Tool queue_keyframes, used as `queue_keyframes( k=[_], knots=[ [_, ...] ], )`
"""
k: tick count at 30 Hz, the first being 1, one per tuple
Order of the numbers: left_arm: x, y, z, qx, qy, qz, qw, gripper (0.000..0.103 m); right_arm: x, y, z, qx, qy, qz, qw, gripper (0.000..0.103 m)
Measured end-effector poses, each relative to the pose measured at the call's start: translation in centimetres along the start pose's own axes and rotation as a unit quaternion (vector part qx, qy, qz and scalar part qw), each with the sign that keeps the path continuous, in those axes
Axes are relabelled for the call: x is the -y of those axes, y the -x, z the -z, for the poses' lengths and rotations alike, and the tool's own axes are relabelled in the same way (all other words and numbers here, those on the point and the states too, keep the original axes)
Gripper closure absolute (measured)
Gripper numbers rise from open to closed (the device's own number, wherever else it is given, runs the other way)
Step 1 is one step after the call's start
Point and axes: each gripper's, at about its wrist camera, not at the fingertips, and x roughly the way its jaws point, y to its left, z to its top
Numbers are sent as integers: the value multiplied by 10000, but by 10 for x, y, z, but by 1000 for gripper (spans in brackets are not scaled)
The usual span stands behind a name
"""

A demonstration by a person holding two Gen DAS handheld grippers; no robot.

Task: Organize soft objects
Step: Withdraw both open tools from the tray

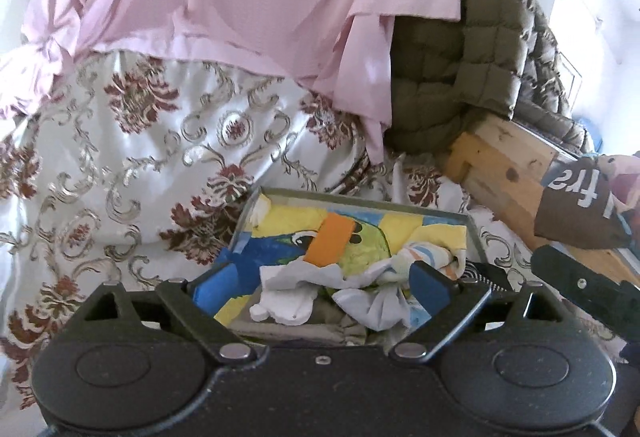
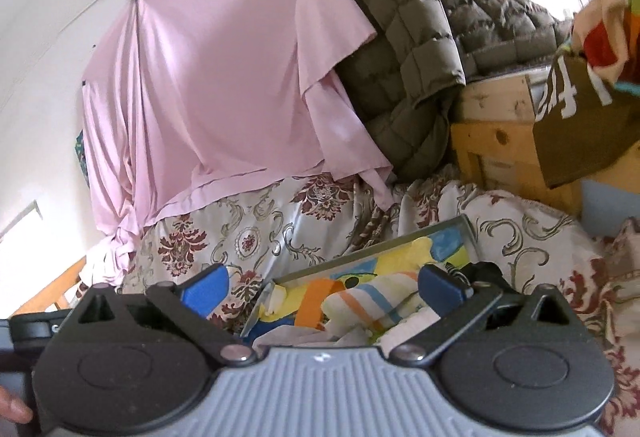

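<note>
While fingers [image 1: 320, 283] gape, box [image 1: 472, 225], cloths [image 1: 368, 301].

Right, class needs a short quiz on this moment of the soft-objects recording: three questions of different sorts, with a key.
1. True or false: the left gripper is clamped on a white sock.
2. Which lies in the tray? A) a striped cloth B) the olive quilted jacket C) the pink sheet
3. Fill in: the tray rests on a ____-patterned bedcover.

Key:
1. False; both its jaws stand open, gripping nothing.
2. A
3. floral
</note>
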Motion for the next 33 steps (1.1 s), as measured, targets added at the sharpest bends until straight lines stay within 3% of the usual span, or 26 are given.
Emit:
queue_keyframes(
  k=[10,24,33],
  knots=[
    [-8,64,31,463,-408,-315,9976,5,-38,47,21,205,628,541,9963,0],
    [-22,134,86,1132,-506,-708,9898,1,-77,103,70,301,1148,911,9887,0],
    [-40,165,118,1299,-552,-1117,9837,1,-93,128,96,259,1283,1026,9861,0]
  ],
)
